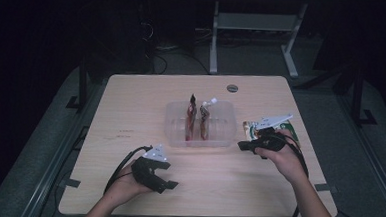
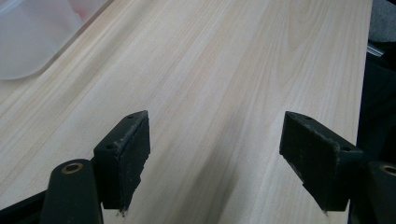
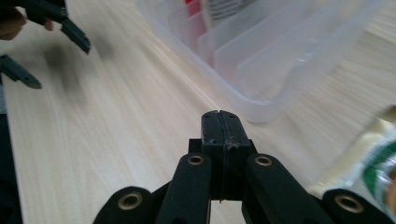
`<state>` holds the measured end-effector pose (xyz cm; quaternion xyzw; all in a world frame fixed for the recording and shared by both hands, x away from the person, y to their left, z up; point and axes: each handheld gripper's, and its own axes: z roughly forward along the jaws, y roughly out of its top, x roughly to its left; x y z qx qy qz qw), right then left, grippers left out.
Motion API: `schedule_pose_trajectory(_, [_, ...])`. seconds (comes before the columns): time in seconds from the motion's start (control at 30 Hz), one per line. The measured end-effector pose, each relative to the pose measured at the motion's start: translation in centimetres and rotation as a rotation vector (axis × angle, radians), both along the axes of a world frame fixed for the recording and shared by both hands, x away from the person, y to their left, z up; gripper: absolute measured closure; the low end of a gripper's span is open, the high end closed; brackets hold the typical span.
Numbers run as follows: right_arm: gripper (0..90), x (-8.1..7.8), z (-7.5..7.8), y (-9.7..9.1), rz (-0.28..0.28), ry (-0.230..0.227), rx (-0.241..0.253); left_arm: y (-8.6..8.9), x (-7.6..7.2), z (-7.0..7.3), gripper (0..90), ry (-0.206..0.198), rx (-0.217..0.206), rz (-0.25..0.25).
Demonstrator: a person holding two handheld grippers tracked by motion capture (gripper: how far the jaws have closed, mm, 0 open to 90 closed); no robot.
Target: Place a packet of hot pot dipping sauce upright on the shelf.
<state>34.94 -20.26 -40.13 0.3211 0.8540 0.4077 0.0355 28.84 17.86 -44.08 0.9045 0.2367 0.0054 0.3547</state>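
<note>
A clear plastic bin (image 1: 224, 135) with dividers stands at the table's middle. Two slim packets, one dark red (image 1: 190, 116) and one with a white top (image 1: 204, 118), stand upright in its slots. A green and white packet (image 1: 275, 128) lies flat to the right of the bin. My right gripper (image 1: 242, 145) hovers by the bin's near right corner, pointing left, shut with nothing between its jaws (image 3: 220, 122). The bin's corner (image 3: 261, 100) lies just ahead of it, and the packet (image 3: 378, 172) is beside it. My left gripper (image 1: 169, 186) rests near the front edge, open and empty (image 2: 217, 154).
The wooden table (image 1: 131, 110) has bare room on its left half and along the front. A round grommet (image 1: 232, 88) sits near the far edge. The bin's rounded corner (image 2: 28, 42) shows ahead and left of the left gripper. Beyond the table stands a white desk frame (image 1: 255, 26).
</note>
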Motion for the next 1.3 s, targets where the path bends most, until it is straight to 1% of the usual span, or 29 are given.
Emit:
schedule_pose_trajectory(0.07, [90.0, 0.3, 0.0, -0.7, -0.029, 0.001, -0.014, 0.0, -0.1, 0.0, 24.1, 0.001, -0.006, 0.007])
schedule_pose_trajectory(0.13, [90.0, 0.8, -0.1, -1.6, -0.064, -0.004, -0.014, 0.1, 0.0, 0.0, 24.1, 0.003, -0.007, 0.007])
schedule_pose_trajectory(0.17, [90.0, 1.1, -0.1, -2.1, -0.089, 0.003, -0.01, 0.1, 0.0, 0.0, 24.1, 0.004, -0.006, 0.007])
schedule_pose_trajectory(0.2, [90.0, 1.7, -0.3, -2.9, -0.129, 0.007, -0.004, 0.1, 0.0, 0.0, 24.1, 0.003, -0.003, 0.007])
schedule_pose_trajectory(0.23, [90.0, 1.7, -0.3, -2.9, -0.129, 0.007, -0.004, 0.0, 0.1, 0.0, 24.1, 0.003, -0.003, 0.007])
schedule_pose_trajectory(0.27, [90.0, 2.5, -0.5, -3.7, -0.168, 0.014, -0.004, 0.1, 0.2, 0.0, 24.1, -0.001, 0.002, 0.0])
schedule_pose_trajectory(0.3, [90.0, 2.5, -0.5, -3.7, -0.168, 0.014, -0.004, 0.1, 0.2, -0.1, 24.1, 0.004, -0.003, 0.008])
schedule_pose_trajectory(0.4, [90.0, 3.8, -1.0, -4.7, -0.224, 0.023, 0.001, 0.1, 0.3, -0.1, 24.1, 0.009, 0.003, 0.008])
schedule_pose_trajectory(0.43, [90.0, 4.2, -1.3, -4.9, -0.24, 0.036, 0.003, 0.1, 0.3, -0.1, 24.0, 0.009, 0.001, 0.01])
schedule_pose_trajectory(0.47, [90.0, 4.6, -1.5, -5.0, -0.251, 0.044, -0.008, 0.1, 0.3, -0.1, 24.0, 0.01, 0.003, 0.009])
schedule_pose_trajectory(0.5, [90.0, 5.0, -1.8, -5.1, -0.267, 0.051, -0.008, 0.1, 0.3, -0.1, 24.0, 0.008, 0.004, 0.009])
schedule_pose_trajectory(0.6, [90.0, 6.2, -2.5, -5.5, -0.308, 0.053, -0.032, 0.1, 0.3, -0.2, 24.0, 0.011, 0.003, 0.012])
schedule_pose_trajectory(0.67, [90.0, 7.1, -2.9, -5.7, -0.337, 0.064, -0.034, 0.2, 0.3, -0.1, 24.0, 0.01, 0.009, 0.008])
schedule_pose_trajectory(0.7, [90.0, 7.5, -3.0, -5.8, -0.353, 0.058, -0.038, 0.2, 0.3, -0.2, 24.1, 0.012, 0.002, 0.015])
schedule_pose_trajectory(0.73, [90.0, 8.4, -3.3, -6.1, -0.377, 0.065, -0.026, 0.3, 0.4, -0.2, 24.0, 0.013, 0.0, 0.016])
schedule_pose_trajectory(0.77, [90.0, 8.4, -3.3, -6.1, -0.377, 0.065, -0.026, 0.3, 0.4, -0.2, 24.0, 0.013, 0.0, 0.016])
schedule_pose_trajectory(0.8, [90.0, 9.3, -3.7, -6.1, -0.402, 0.068, -0.054, 0.3, 0.4, -0.2, 24.0, 0.015, -0.001, 0.018])
schedule_pose_trajectory(0.83, [90.0, 9.3, -3.7, -6.1, -0.402, 0.068, -0.054, 0.4, 0.4, -0.2, 24.0, 0.017, 0.001, 0.02])
schedule_pose_trajectory(0.9, [90.0, 10.1, -3.9, -6.4, -0.42, 0.068, -0.042, 0.4, 0.4, -0.3, 24.0, 0.017, -0.005, 0.025])
schedule_pose_trajectory(0.93, [90.0, 10.8, -4.4, -6.7, -0.445, 0.063, -0.033, 0.4, 0.5, -0.3, 24.0, 0.017, -0.009, 0.027])
schedule_pose_trajectory(0.97, [90.0, 10.8, -4.4, -6.7, -0.445, 0.063, -0.033, 0.4, 0.5, -0.3, 24.0, 0.017, -0.009, 0.027])
schedule_pose_trajectory(1.0, [90.0, 11.3, -5.0, -7.1, -0.47, 0.08, -0.029, 0.4, 0.5, -0.3, 24.1, 0.019, -0.008, 0.027])
schedule_pose_trajectory(1.03, [90.0, 11.3, -5.0, -7.1, -0.47, 0.08, -0.029, 0.4, 0.5, -0.4, 24.1, 0.02, -0.006, 0.026])
schedule_pose_trajectory(1.07, [90.0, 11.6, -5.3, -7.3, -0.473, 0.078, -0.034, 0.4, 0.5, -0.4, 24.0, 0.021, 0.0, 0.022])
schedule_pose_trajectory(1.1, [90.0, 11.8, -5.4, -7.4, -0.484, 0.074, -0.002, 0.4, 0.5, -0.4, 24.0, 0.02, 0.0, 0.021])
schedule_pose_trajectory(1.13, [90.0, 12.0, -5.4, -7.5, -0.488, 0.071, 0.004, 0.4, 0.5, -0.4, 24.0, 0.021, 0.0, 0.021])
schedule_pose_trajectory(1.2, [90.0, 12.6, -5.5, -7.3, -0.487, 0.063, -0.039, 0.3, 0.6, -0.5, 24.1, 0.022, -0.003, 0.025])
schedule_pose_trajectory(1.3, [90.0, 12.9, -5.7, -7.2, -0.487, 0.072, -0.038, 0.3, 0.6, -0.5, 24.0, 0.022, -0.002, 0.025])
